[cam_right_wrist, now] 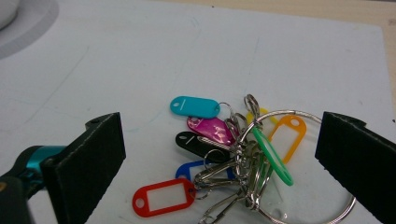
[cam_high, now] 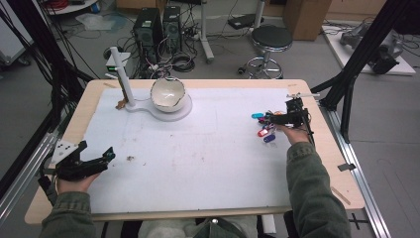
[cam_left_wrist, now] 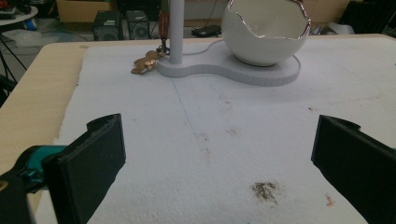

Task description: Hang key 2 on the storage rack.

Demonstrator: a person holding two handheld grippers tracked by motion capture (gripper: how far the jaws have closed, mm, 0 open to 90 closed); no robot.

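Right gripper view: right claw [cam_right_wrist: 219,168] released, jaws wide astride the key-tag bunch [cam_right_wrist: 233,158] lying at the bench's [cam_high: 317,163] right side; left claw [cam_left_wrist: 215,172] released, idle near left; risk: closing on loose tags alone lets the ring slip free.

White bowl [cam_high: 168,92] on stand base [cam_high: 179,112] (pole [cam_high: 123,75] beside); stool [cam_high: 271,38] behind.

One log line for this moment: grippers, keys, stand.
left gripper: open, idle, near edge | right gripper: open over key tags | tags: on mat, ungripped | bowl: on stand
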